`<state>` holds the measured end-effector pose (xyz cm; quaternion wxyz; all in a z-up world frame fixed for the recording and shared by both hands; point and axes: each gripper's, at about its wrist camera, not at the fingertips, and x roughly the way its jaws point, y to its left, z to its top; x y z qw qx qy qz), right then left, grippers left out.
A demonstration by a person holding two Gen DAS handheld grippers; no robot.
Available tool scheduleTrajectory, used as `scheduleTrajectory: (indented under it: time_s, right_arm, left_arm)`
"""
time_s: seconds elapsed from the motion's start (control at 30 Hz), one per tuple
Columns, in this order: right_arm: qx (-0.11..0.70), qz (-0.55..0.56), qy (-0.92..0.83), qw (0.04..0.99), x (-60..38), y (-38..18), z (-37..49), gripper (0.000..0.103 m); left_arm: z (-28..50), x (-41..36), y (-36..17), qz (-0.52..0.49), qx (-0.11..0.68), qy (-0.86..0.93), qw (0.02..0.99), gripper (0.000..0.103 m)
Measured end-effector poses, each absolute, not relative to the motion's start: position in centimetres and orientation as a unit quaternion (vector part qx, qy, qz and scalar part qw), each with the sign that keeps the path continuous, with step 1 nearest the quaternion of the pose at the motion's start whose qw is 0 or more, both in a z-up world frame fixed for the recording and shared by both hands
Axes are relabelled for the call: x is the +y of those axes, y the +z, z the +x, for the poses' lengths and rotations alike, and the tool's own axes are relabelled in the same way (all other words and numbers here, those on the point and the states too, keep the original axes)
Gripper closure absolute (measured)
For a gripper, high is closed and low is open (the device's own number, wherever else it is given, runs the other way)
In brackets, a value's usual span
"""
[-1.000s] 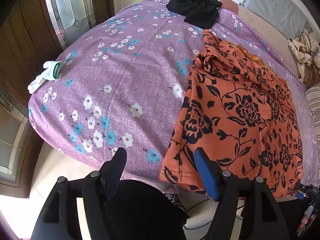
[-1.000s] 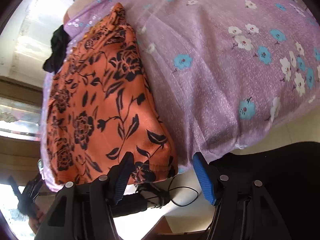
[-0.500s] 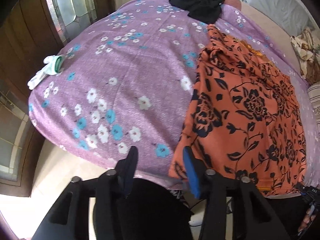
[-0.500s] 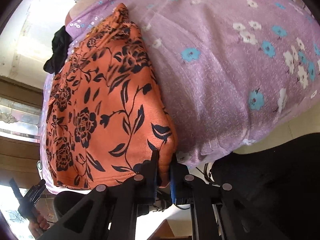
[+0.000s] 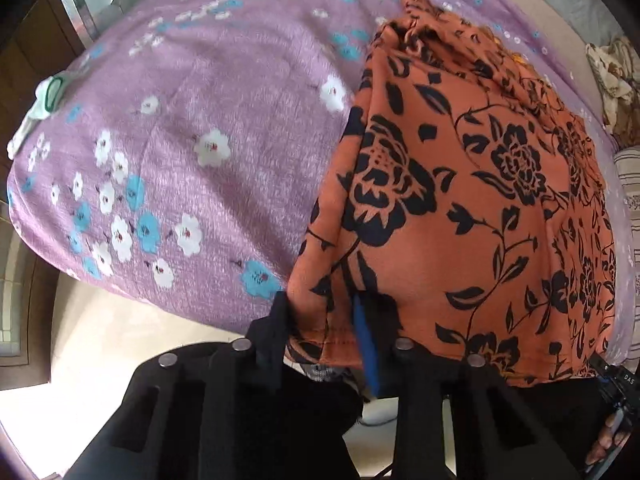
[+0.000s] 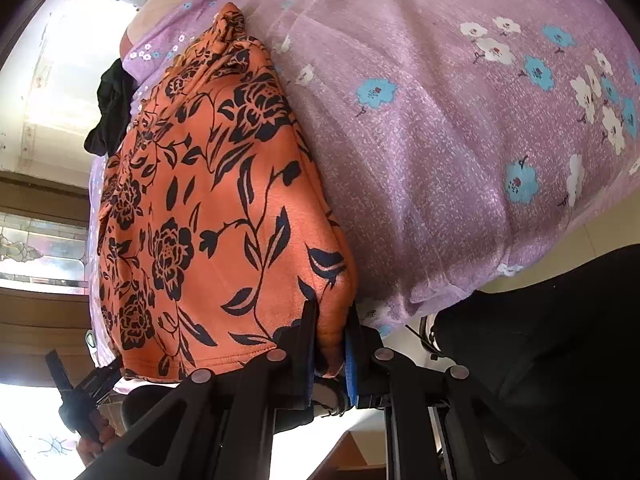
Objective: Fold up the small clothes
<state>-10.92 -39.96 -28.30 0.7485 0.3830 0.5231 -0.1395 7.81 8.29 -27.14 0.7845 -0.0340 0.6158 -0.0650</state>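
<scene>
Orange cloth with a black flower print, the garment (image 5: 460,208), lies flat on the right part of the purple floral bedspread (image 5: 192,128), its near hem hanging just over the bed's near edge. Half a second ago only the right gripper (image 6: 332,344) had pinched that hem; now the left gripper (image 5: 320,332) has narrowed too, and its 2 fingers clamp the hem's left corner, while the right one grips the right corner. With both near corners held, my judgement is that the first fold, lifting the hem toward the far end, can begin. The left view alone shows a white and green sock (image 5: 44,100) at the bed's far left edge and crumpled patterned fabric (image 5: 612,80) at far right. A black garment (image 6: 112,112) lies beyond the orange one.
</scene>
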Motion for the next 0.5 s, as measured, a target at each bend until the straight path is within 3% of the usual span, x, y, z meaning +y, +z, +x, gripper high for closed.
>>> scheduleTrajectory:
  time_s: [0.03,0.33,0.4,0.43,0.5]
  right_arm:
    - [0.522,0.381,-0.138,0.750,-39.9,-28.4,-10.8,0.089]
    - [0.487,0.375,-0.098,0.782,-39.7,-24.7,-11.0,0.094]
    - [0.494,0.376,-0.098,0.778,-39.9,-24.7,-10.8,0.094]
    - [0.501,0.376,-0.103,0.772,-39.9,-25.1,-10.7,0.093]
    - [0.517,0.388,-0.113,0.754,-40.0,-26.2,-10.7,0.090]
  left_arm:
    - [7.8,8.2,-27.0,-0.034,0.613,-0.071,0.786,0.088]
    - [7.6,8.0,-23.8,-0.037,0.587,-0.115,0.800,0.089]
    - [7.7,7.6,-24.6,-0.027,0.600,-0.108,0.792,0.083]
    - [7.8,7.4,-25.3,-0.024,0.615,-0.104,0.782,0.073]
    - [8.1,7.1,-26.3,-0.028,0.625,-0.105,0.773,0.063]
